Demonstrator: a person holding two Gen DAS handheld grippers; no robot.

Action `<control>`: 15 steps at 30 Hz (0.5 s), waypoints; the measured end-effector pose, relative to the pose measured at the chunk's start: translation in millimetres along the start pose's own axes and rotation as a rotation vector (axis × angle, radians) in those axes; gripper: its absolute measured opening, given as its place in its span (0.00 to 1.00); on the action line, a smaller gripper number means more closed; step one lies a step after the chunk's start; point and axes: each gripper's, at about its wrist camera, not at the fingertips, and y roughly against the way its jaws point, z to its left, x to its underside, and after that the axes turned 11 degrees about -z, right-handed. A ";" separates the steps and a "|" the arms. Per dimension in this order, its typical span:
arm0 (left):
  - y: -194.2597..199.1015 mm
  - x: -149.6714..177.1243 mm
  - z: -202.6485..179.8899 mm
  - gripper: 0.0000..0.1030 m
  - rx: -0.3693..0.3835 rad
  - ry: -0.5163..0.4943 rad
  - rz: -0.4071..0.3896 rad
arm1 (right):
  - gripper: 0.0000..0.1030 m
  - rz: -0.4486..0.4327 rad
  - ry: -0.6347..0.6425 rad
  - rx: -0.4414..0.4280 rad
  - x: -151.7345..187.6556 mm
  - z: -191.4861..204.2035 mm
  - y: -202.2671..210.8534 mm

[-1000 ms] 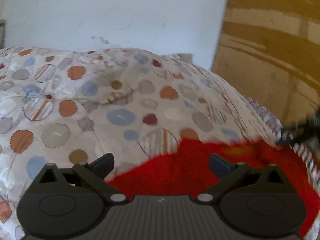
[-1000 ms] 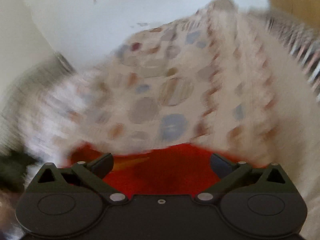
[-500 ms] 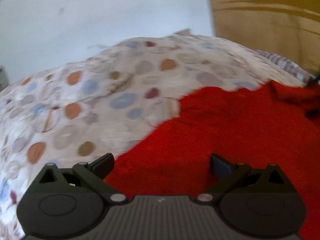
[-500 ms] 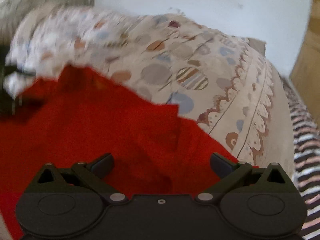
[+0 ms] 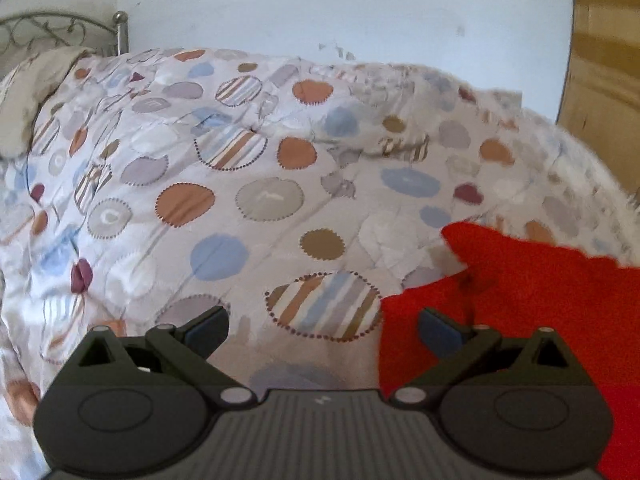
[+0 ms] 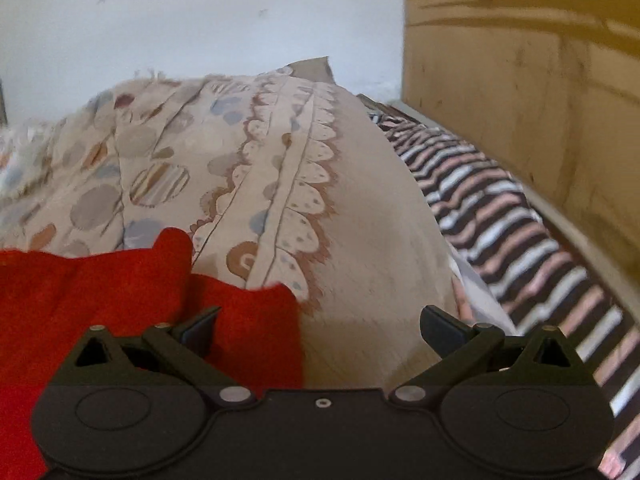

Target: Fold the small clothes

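Observation:
A small red garment [image 5: 540, 304] lies on the spotted bedspread [image 5: 260, 200]. In the left wrist view it fills the lower right, with its left edge between my fingers. My left gripper [image 5: 323, 330] is open and empty just above that edge. In the right wrist view the red garment [image 6: 100, 304] lies at the lower left, its right edge between my fingers. My right gripper [image 6: 320, 330] is open and empty, over the garment's right edge and the bedspread [image 6: 360, 240].
A metal headboard [image 5: 60, 34] and a beige pillow [image 5: 28, 96] sit at the far left. A striped sheet [image 6: 500, 220] runs along the bed's right side beside a wooden wardrobe [image 6: 520, 80]. A white wall [image 5: 320, 8] is behind the bed.
Both grippers have moved apart toward the outer edges of the red garment. The left view swung left and the right view swung right, so less red cloth shows between the fingers.

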 end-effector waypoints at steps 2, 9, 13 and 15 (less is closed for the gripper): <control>17.0 3.1 2.5 1.00 0.029 0.030 -0.034 | 0.99 -0.033 -0.008 -0.023 2.8 0.5 18.4; 75.7 30.8 -6.6 1.00 0.170 0.059 -0.079 | 1.00 -0.102 0.068 -0.192 10.6 42.1 81.2; 93.4 56.6 -11.4 1.00 0.210 0.048 -0.023 | 1.00 -0.103 0.149 -0.243 29.6 65.5 105.0; 93.5 67.0 -15.4 1.00 0.182 0.008 0.006 | 1.00 -0.107 0.200 -0.185 42.4 71.6 111.3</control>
